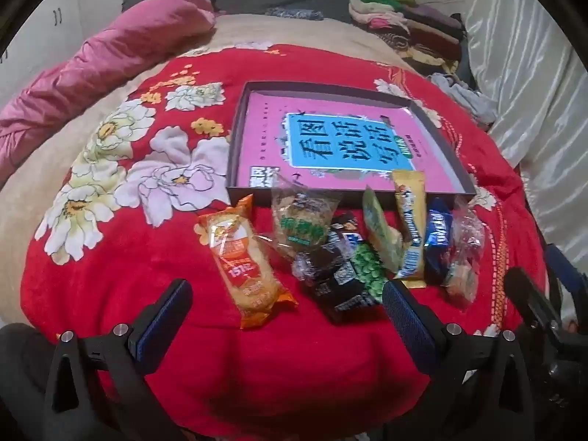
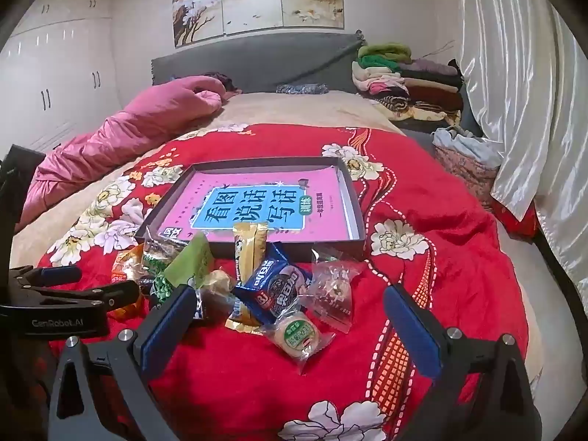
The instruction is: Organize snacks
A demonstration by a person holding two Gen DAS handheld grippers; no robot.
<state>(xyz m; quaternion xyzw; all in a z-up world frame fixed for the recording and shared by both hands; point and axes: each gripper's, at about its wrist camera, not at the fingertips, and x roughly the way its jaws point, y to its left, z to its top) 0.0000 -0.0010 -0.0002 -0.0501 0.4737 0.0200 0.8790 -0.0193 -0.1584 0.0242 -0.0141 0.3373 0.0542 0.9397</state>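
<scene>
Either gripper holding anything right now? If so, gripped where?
Nothing held. Left gripper and right gripper both hang open above the snacks on the blanket, pads touching none.

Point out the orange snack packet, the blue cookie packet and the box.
Orange snack packet (image 1: 244, 261): left wrist view, its printed middle.
Blue cookie packet (image 2: 273, 286): right wrist view, its front face.
Box (image 2: 355, 198): right wrist view, its right wall.

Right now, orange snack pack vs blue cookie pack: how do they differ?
The orange snack pack is long and lies alone at the left end of the pile; the blue cookie pack is shorter and squarer, wedged among other packets, leaning on them. Orange shows pale contents; blue shows a printed dark cookie. Both sealed, on the red blanket, outside the box.
</scene>
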